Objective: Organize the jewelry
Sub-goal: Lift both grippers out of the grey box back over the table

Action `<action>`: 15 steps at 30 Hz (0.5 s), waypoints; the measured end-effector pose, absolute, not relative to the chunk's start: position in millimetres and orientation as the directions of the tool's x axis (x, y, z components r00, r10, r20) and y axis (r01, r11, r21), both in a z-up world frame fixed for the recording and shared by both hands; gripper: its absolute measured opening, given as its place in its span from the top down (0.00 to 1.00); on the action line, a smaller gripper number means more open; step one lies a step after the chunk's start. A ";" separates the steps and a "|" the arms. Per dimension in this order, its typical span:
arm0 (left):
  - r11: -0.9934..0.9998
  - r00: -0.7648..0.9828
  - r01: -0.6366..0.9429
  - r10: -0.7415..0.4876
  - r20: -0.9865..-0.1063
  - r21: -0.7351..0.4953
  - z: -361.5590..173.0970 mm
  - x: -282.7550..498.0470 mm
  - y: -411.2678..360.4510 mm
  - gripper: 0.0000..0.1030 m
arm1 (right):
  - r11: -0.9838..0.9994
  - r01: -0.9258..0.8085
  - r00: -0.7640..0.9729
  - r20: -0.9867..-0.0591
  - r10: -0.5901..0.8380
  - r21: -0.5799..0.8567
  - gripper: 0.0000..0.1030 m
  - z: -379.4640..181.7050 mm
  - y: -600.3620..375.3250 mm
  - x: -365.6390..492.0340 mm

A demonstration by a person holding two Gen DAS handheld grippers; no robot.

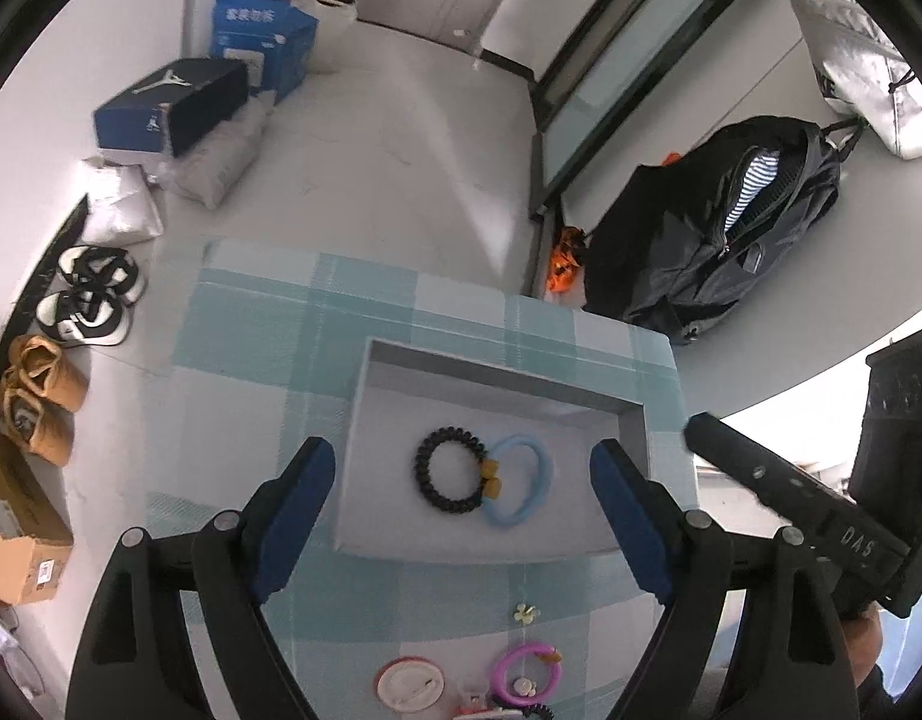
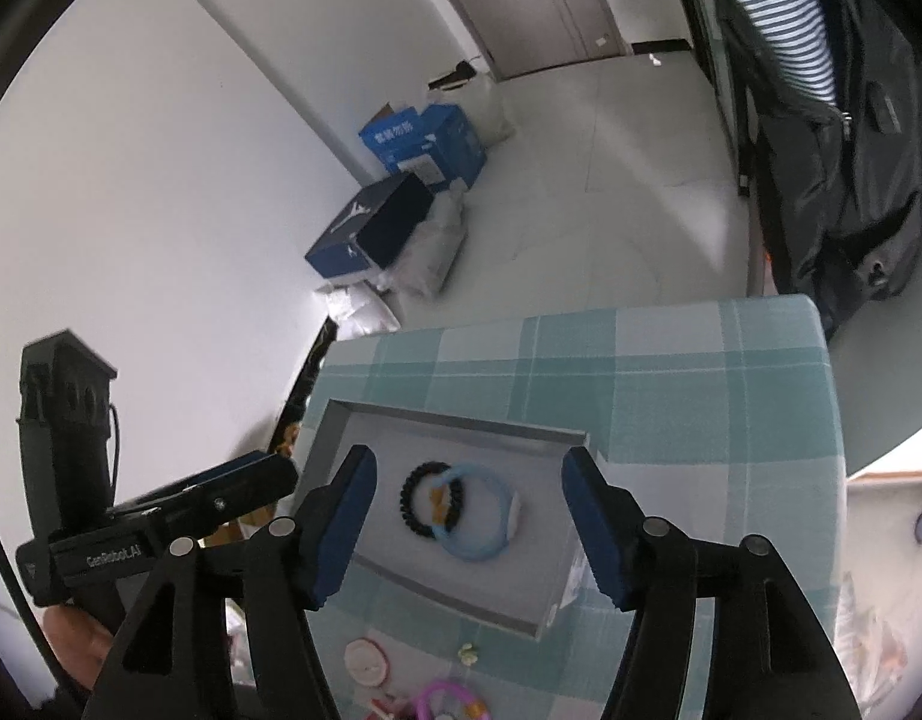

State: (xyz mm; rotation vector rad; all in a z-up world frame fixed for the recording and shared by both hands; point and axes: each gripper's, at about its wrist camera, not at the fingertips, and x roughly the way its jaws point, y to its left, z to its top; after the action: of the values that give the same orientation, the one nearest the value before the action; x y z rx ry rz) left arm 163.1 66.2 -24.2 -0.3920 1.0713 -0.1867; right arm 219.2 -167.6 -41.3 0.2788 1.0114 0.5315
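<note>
Holding both grippers spread and empty above the tray [image 1: 632, 432], you have the left gripper [image 1: 461, 510] and right gripper [image 2: 464, 525] free for another pick. Inside the tray, the black bracelet [image 1: 450, 471] and blue ring [image 1: 521, 486] lie touching, seemingly sorted. Nearer you than the tray, a pink ring [image 1: 527, 675] and round white piece [image 1: 408, 684] wait on the checked cloth [image 1: 245, 348].

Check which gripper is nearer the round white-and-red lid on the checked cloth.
Left, I'd judge. The left gripper hangs open over the grey tray, the lid just beneath its left finger. The right gripper sits further toward the tray's right side.
</note>
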 end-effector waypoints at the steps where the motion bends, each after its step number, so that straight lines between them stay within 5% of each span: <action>1: 0.922 0.478 -0.044 -0.319 -0.818 -0.385 -21.9 159.1 65.6 0.18 | 0.841 -0.285 0.427 -0.724 0.542 0.460 0.36 -39.5 -170.2 217.3; 15: 0.961 0.556 -0.064 -0.190 -0.809 -0.270 -15.9 77.1 58.0 0.18 | 0.832 -0.336 0.487 -0.675 0.554 0.441 0.16 -23.8 -178.6 151.2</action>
State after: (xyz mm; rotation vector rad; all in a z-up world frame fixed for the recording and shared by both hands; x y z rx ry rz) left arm 77.1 58.0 -15.9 -0.2828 0.9825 -0.0755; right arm 151.2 -178.6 -23.8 0.2640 0.9137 0.5493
